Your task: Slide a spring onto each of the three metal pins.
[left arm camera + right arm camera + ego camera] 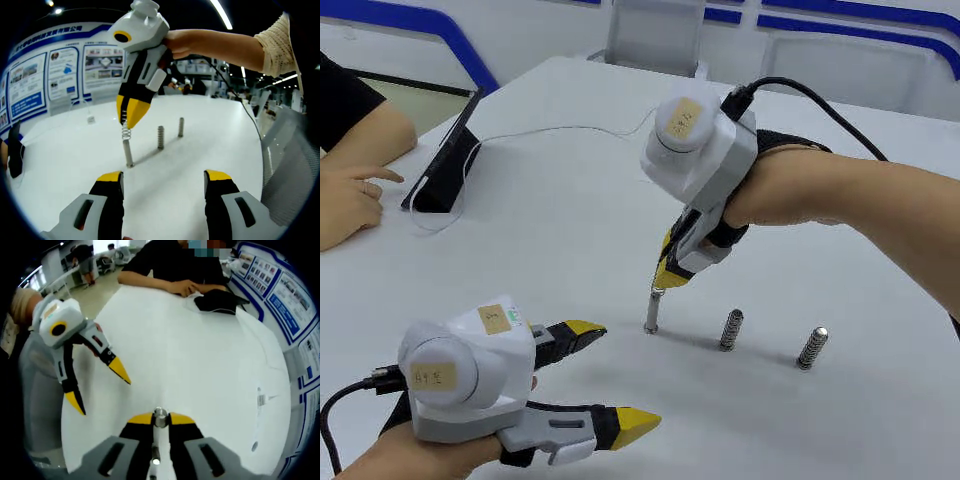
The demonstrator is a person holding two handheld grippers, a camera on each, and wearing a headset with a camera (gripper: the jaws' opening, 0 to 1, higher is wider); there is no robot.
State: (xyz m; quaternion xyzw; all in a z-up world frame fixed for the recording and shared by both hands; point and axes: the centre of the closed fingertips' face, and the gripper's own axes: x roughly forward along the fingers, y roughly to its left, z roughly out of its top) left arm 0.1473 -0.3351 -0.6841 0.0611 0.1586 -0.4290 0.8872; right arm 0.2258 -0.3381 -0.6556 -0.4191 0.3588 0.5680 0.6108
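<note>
Three metal pins stand in a row on the white table point(570, 230). The left pin point(651, 312) has a bare shaft. My right gripper point(670, 275) hangs straight above it, shut on a spring point(126, 131) whose lower end sits around the pin's top point(128, 150). The pin's head point(160, 415) shows between the right gripper's yellow tips point(161, 419). The middle pin point(731, 329) and the right pin point(812, 347) each carry a spring. My left gripper point(615, 378) rests open near the table's front left, empty, pointing at the pins point(164, 182).
A black tablet point(445, 160) with a white cable lies at the far left of the table. A person's hand point(350, 195) rests beside it. Bare tabletop lies between my left gripper and the pins.
</note>
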